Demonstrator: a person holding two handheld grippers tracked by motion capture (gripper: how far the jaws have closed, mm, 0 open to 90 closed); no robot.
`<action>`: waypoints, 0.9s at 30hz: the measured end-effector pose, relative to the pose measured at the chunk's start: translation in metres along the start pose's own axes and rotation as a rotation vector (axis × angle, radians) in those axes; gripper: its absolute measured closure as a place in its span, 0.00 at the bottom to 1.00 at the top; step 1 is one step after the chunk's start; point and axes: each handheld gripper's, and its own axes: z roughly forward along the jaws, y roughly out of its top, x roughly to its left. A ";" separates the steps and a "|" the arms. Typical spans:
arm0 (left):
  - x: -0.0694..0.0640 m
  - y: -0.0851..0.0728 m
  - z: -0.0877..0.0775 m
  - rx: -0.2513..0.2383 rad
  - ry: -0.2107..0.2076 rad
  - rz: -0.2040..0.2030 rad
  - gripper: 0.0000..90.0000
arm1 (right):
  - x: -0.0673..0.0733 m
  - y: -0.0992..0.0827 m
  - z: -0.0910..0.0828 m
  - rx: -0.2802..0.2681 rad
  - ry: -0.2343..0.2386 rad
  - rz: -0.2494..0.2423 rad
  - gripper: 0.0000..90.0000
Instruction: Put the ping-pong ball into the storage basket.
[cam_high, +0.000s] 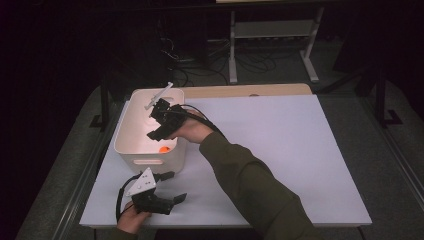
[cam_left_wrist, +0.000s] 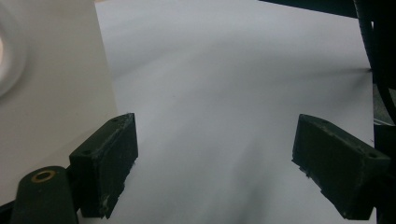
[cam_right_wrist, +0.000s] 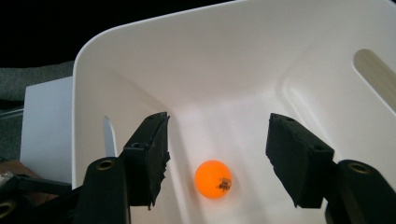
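A white bin (cam_high: 131, 131) stands at the table's left, with an orange ball (cam_high: 164, 149) on its floor near the front wall. My right gripper (cam_high: 157, 123) hangs over the bin's opening, pointing down into it, open and holding nothing. In the right gripper view the orange ball (cam_right_wrist: 214, 179) lies on the bin's floor (cam_right_wrist: 243, 126) below the gap between the spread jaws of the right gripper (cam_right_wrist: 217, 136). My left gripper (cam_high: 176, 186) rests low in front of the bin, open and empty. The left gripper (cam_left_wrist: 215, 135) faces bare table, with the bin's outer wall (cam_left_wrist: 46, 93) to its left.
A white syringe-like item (cam_high: 159, 95) lies across the bin's far rim. The white tabletop (cam_high: 285, 150) stretches to the right of the bin. A wooden strip (cam_high: 250, 90) runs along its far edge. Cables and a metal frame (cam_high: 272, 42) sit on the floor beyond.
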 end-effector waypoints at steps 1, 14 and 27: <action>0.000 0.000 0.000 0.000 0.002 -0.001 0.16 | 0.000 0.000 -0.002 -0.003 -0.004 0.002 0.42; 0.001 0.000 0.001 0.006 0.001 -0.007 0.16 | -0.010 -0.020 -0.046 -0.054 -0.041 0.021 0.38; 0.000 0.000 0.000 0.001 0.001 -0.003 0.16 | -0.020 -0.054 -0.068 -0.095 -0.073 0.068 0.34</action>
